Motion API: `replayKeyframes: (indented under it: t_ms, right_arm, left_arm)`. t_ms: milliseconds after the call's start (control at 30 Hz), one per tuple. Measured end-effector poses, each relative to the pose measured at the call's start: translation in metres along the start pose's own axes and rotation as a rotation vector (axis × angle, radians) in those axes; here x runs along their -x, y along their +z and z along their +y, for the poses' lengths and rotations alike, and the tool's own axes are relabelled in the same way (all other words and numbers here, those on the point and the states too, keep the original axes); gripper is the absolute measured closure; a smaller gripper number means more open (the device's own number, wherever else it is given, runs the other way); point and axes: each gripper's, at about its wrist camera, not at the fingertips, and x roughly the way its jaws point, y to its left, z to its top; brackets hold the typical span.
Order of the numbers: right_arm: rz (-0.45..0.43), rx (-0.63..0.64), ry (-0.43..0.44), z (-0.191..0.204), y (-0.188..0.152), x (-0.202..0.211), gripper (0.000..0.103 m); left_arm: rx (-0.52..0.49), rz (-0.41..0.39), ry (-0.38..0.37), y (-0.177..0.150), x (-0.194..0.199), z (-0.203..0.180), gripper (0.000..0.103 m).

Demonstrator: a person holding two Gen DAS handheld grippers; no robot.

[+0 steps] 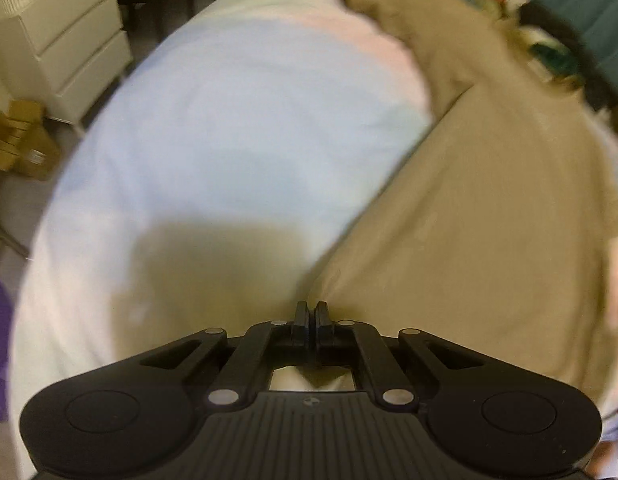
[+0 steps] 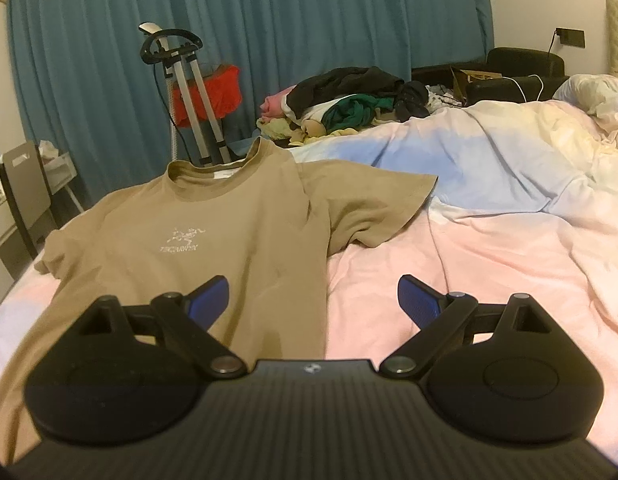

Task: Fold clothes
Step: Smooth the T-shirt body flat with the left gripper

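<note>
The left hand-held gripper [image 1: 310, 312] has its fingers pressed together, and a pinch of tan cloth seems caught between the tips, though that view is blurred. From there the T-shirt [image 1: 469, 220] runs away to the right and up across the bedcover [image 1: 237, 120], its far edge ragged against the pale blue and pink fabric.

The right hand-held gripper [image 2: 313, 300] hangs with its blue-padded fingers [image 2: 419, 300] spread wide, nothing between them. One finger sits over the lower part of the shirt, the other over bare pink cover.

In the right wrist view the T-shirt [image 2: 197, 232] is a plain tan, short-sleeved one with a round ribbed neck. It lies front up on the bed, a small white logo [image 2: 181, 242] with lettering below it on the chest. Its body is mostly flat with soft creases near the side seam. The sleeve on the right of the picture is spread out flat toward the blue patch of the cover; the one on the left is bunched near the bed's edge. The neck end points away from the camera.

Farther along the bed lies a pile of clothes [image 2: 349, 100] in black, green, pink and yellow. Behind the shirt's collar stands a folding hand cart [image 2: 189, 92] with something red [image 2: 217, 92] behind it, and beyond that a teal curtain [image 2: 269, 20]. In the left wrist view a white chest of drawers [image 1: 61, 40] stands beside the bed, with cardboard boxes [image 1: 21, 136] on the floor.
</note>
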Motion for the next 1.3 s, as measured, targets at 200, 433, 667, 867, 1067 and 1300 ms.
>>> replayKeyframes:
  t_ms: [200,433,667,867,1067,1300]
  right_arm:
    - [-0.013,-0.017,0.014,-0.002,0.001,0.005,0.01]
    - [-0.038,-0.048,0.031,-0.005,0.006,0.007,0.01]
    - [-0.057,-0.06,0.048,-0.014,0.019,0.015,0.01]
    - [-0.039,-0.016,0.106,-0.024,0.034,0.043,0.01]
    - [-0.067,0.051,0.156,-0.021,0.036,0.066,0.01]
    - [-0.018,0.025,0.146,-0.03,0.038,0.053,0.01]
  left_arm:
    - [-0.096,-0.065,0.011,-0.008,0.015,-0.02,0.052]
    - [-0.317,-0.349,-0.055,-0.04,0.067,-0.092,0.022]
    - [-0.368,-0.442,-0.25,-0.075,0.045,-0.184,0.021]
    - [-0.466,-0.348,-0.383,-0.104,-0.006,-0.215,0.025]
    - [-0.577,-0.298,-0.468,-0.109,-0.06,-0.227,0.03]
    - [-0.63,-0.267,-0.515,-0.119,-0.086,-0.233,0.042]
